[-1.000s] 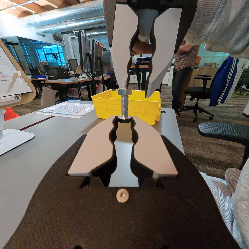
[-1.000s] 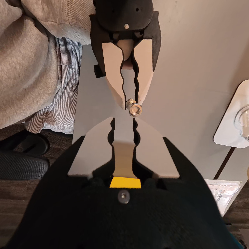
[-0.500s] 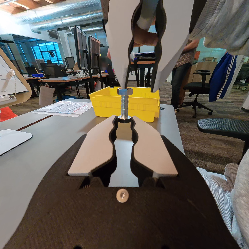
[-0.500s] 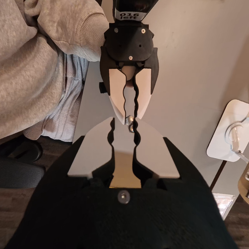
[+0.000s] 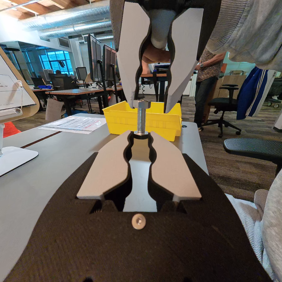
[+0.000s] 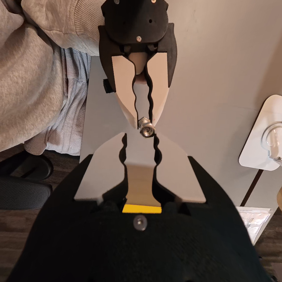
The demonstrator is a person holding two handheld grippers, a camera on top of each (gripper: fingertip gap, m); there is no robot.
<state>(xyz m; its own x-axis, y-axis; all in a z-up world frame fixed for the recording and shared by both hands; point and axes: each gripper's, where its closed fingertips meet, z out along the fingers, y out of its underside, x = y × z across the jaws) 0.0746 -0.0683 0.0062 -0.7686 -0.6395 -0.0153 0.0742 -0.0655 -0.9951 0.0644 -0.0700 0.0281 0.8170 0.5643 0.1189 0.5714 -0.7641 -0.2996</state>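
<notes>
since half a second ago the right gripper point(image 5: 150, 106) dropped; its jaws gape around the bolt point(image 5: 141, 118) top. left gripper point(image 5: 140, 134) jaws pinch the bolt's base above the bench point(image 5: 45, 152).

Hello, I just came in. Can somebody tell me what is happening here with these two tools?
A person holds one tool in each hand above a grey table. The left tool is shut on the lower end of a silver bolt and holds it upright. The right tool points down from above, open, one fingertip beside the nut at the bolt's top. A yellow bin stands behind.
</notes>
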